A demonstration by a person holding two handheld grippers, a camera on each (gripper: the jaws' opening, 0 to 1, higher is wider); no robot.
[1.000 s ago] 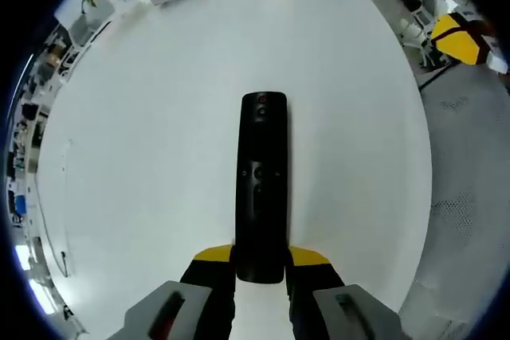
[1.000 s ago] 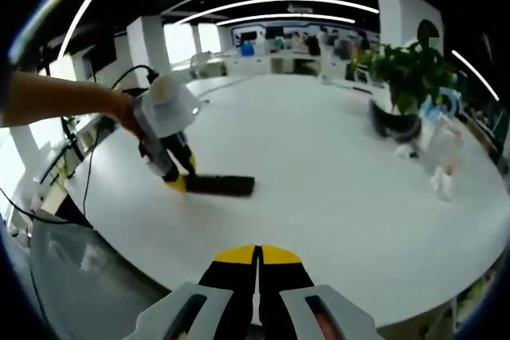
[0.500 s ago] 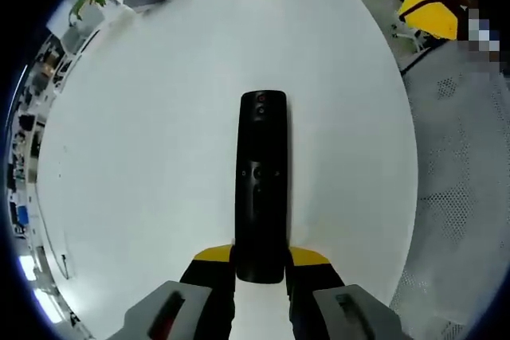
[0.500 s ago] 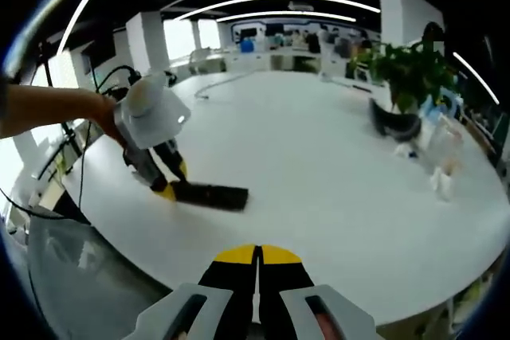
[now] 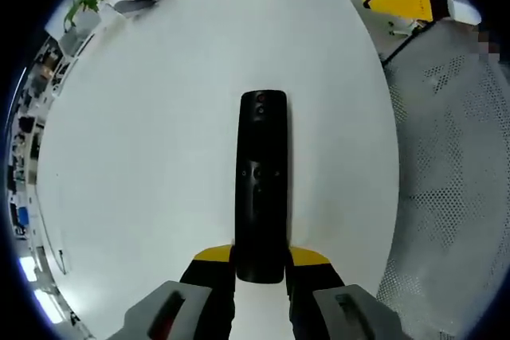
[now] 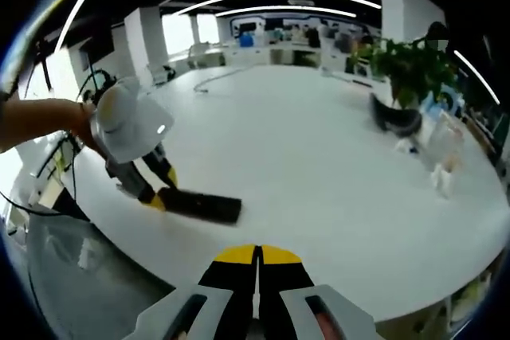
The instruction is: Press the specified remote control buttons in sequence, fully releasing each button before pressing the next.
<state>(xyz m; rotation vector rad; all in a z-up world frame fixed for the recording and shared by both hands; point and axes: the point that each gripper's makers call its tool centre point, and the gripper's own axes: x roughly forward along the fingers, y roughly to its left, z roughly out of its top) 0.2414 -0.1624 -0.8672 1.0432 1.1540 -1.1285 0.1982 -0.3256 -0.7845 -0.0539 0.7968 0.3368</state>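
Left gripper view: the black remote control (image 5: 261, 185) is clamped at its near end between the 2 yellow-tipped jaws of the left hand-held gripper (image 5: 260, 264), and it lies over the white desk (image 5: 143, 141), close to the rounded edge on the right. This hold is judged to steady the remote so that its buttons can be pressed by the other tool. The long axis is aligned with the jaws, the far end with the small red button pointing away from the camera, and the button face is turned up. Whether the remote rests on the desk or is held just above it cannot be told.

In the right gripper view, the same remote is seen at the left, near the desk edge, held by the left hand-held gripper, with a person's arm (image 6: 36, 121) behind it. The right hand-held gripper (image 6: 256, 264) is closed on nothing, jaws together, well apart from the remote. No button is being pressed. A potted plant (image 6: 402, 85) stands far right.
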